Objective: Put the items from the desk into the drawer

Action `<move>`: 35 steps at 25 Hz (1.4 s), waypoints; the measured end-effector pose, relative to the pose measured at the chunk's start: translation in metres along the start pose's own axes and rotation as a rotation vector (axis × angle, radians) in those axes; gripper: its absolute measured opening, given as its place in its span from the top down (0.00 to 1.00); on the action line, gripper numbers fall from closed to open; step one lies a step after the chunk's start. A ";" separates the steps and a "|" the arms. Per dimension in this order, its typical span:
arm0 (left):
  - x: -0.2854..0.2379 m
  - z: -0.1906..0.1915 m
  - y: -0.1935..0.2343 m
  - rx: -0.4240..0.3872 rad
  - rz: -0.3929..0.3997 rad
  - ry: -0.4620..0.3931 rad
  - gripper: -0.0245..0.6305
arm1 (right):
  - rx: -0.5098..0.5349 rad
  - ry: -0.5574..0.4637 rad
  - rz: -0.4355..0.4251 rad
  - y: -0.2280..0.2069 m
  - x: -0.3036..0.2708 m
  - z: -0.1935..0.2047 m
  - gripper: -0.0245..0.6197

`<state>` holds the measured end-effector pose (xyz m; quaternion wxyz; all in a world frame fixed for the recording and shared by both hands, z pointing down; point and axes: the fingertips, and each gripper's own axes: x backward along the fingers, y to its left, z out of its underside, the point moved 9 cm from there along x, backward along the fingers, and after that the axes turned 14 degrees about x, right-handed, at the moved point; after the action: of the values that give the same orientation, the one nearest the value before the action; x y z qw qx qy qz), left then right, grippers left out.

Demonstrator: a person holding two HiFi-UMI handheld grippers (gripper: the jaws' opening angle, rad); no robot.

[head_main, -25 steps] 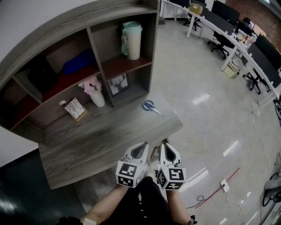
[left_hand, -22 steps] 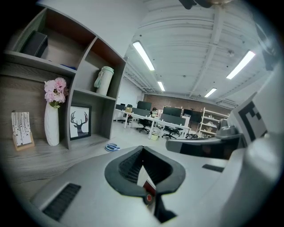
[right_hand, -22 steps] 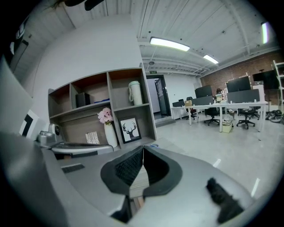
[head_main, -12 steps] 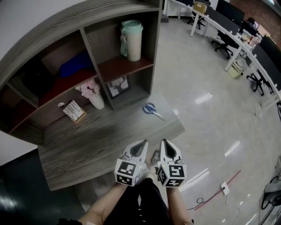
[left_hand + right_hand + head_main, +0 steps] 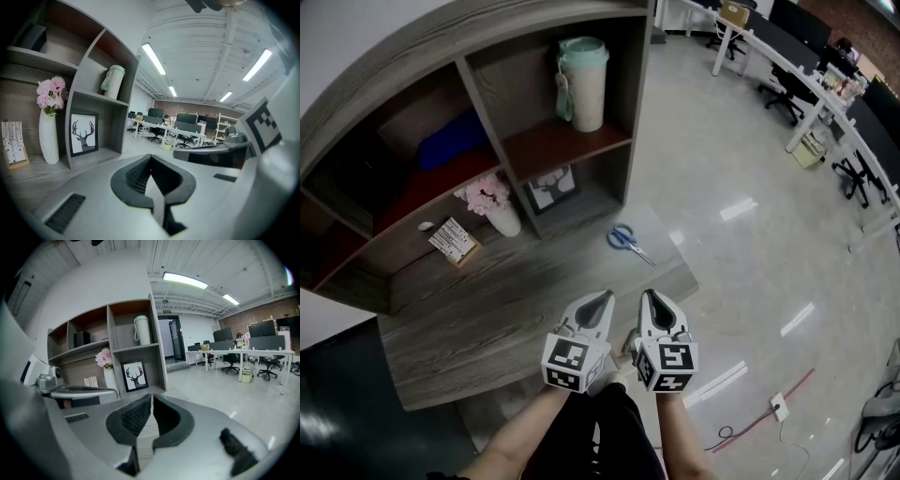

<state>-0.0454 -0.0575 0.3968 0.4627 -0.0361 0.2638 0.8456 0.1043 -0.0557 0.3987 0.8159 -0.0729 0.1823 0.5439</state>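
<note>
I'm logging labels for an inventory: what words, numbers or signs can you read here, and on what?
Nothing reads clearly.
Small card on the desk: printed marks, too small to read.
Green sign above the doorway: too small to read.
Framed deer picture: no words visible.

You see blue-handled scissors (image 5: 627,241), a grey wood-grain table (image 5: 487,319), pink flowers (image 5: 485,193), a white vase (image 5: 505,220) and a mint-lidded cream cup (image 5: 584,84).
</note>
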 end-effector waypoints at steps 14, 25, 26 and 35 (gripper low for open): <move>-0.047 -0.001 0.028 0.036 -0.042 0.007 0.95 | 0.052 0.022 -0.077 -0.012 -0.062 -0.002 0.94; -0.087 -0.003 0.061 0.046 -0.065 0.010 0.95 | 0.074 0.085 -0.137 -0.031 -0.117 0.006 0.94; -0.089 -0.003 0.064 0.049 -0.071 0.012 0.95 | 0.075 0.093 -0.147 -0.031 -0.122 0.007 0.94; -0.116 -0.009 0.089 0.082 -0.086 -0.002 0.95 | 0.143 0.177 -0.261 -0.034 -0.169 0.006 0.94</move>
<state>-0.0526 -0.1884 0.4614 0.4998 -0.0275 0.2958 0.8136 0.0788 -0.2132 0.4652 0.8633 -0.0854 0.2808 0.4105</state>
